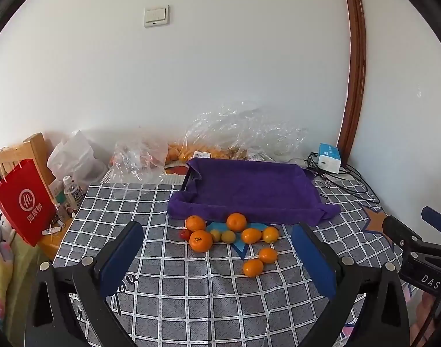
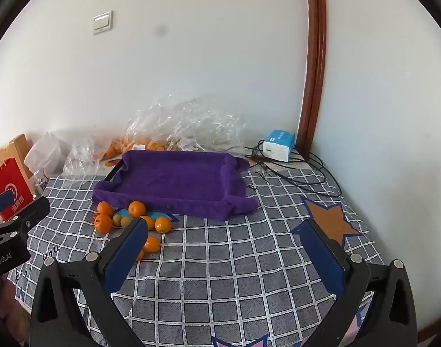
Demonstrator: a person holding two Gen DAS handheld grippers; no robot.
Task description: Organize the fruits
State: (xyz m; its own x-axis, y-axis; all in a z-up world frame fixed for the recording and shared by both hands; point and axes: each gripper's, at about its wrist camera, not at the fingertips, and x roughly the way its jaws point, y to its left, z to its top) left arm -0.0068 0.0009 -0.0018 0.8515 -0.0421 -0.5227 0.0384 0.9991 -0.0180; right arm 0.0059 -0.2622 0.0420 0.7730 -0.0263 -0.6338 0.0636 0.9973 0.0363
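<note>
Several oranges [image 1: 201, 240] lie loose on the checked tablecloth, with two small yellow-green fruits [image 1: 228, 236] and a small red fruit [image 1: 185, 234] among them. They sit just in front of a tray lined with a purple towel [image 1: 249, 190], which holds nothing. My left gripper [image 1: 217, 257] is open and empty, above the cloth just short of the fruit. My right gripper [image 2: 224, 250] is open and empty, to the right of the fruit [image 2: 104, 223] and in front of the tray [image 2: 174, 179]. Its left finger hides part of two oranges.
Crumpled clear plastic bags with more oranges [image 1: 191, 150] lie behind the tray against the wall. A white and blue box [image 1: 330, 157] and black cables [image 2: 295, 173] sit at the back right. A red paper bag [image 1: 23, 202] and bottles [image 1: 73, 192] stand off the table's left edge.
</note>
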